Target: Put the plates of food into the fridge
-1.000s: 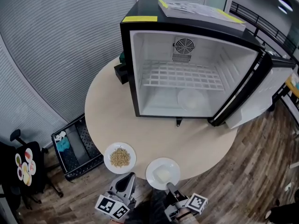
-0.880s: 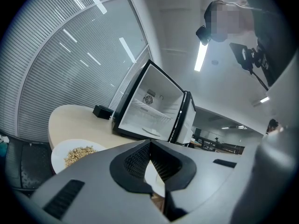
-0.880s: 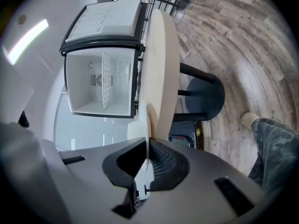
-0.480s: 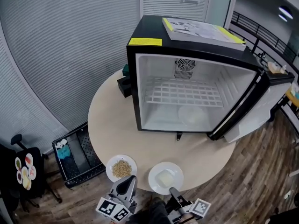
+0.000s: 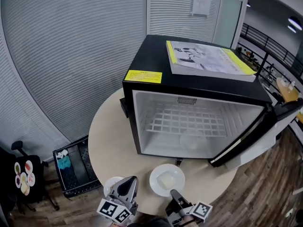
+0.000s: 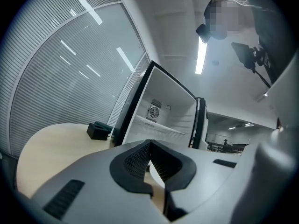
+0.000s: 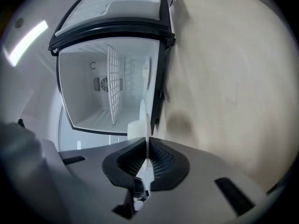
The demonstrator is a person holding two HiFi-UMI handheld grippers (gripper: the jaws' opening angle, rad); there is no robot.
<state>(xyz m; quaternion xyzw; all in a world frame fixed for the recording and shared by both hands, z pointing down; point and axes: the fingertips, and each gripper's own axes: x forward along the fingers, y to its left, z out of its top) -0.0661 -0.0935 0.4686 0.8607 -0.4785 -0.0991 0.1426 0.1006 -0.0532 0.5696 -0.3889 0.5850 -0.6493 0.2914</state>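
My right gripper point(image 5: 171, 191) is shut on the near rim of a white plate point(image 5: 166, 179) with a pale block of food, held above the round table's point(image 5: 106, 126) front edge. The right gripper view shows this plate point(image 7: 143, 118) edge-on between the pads point(image 7: 161, 158), facing the open black fridge point(image 7: 84, 73). My left gripper point(image 5: 130, 178) is shut with nothing in it and hangs over a second white plate point(image 5: 110, 183), hiding most of it. In the left gripper view the pads point(image 6: 135, 158) meet at the tips, with the fridge point(image 6: 161, 111) ahead.
The fridge point(image 5: 137, 122) has a white wire shelf point(image 5: 187, 122) and a pale round dish point(image 5: 190, 144) on its floor. Its door point(image 5: 258, 136) swings open to the right. A large book point(image 5: 208, 58) lies on top. A black box point(image 6: 99, 130) sits behind the fridge. A crate point(image 5: 71, 164) stands on the floor.
Both grippers have risen. The white plate with the pale block has lifted and moved toward the fridge. The left gripper now covers the plate of grains, which stayed on the table.
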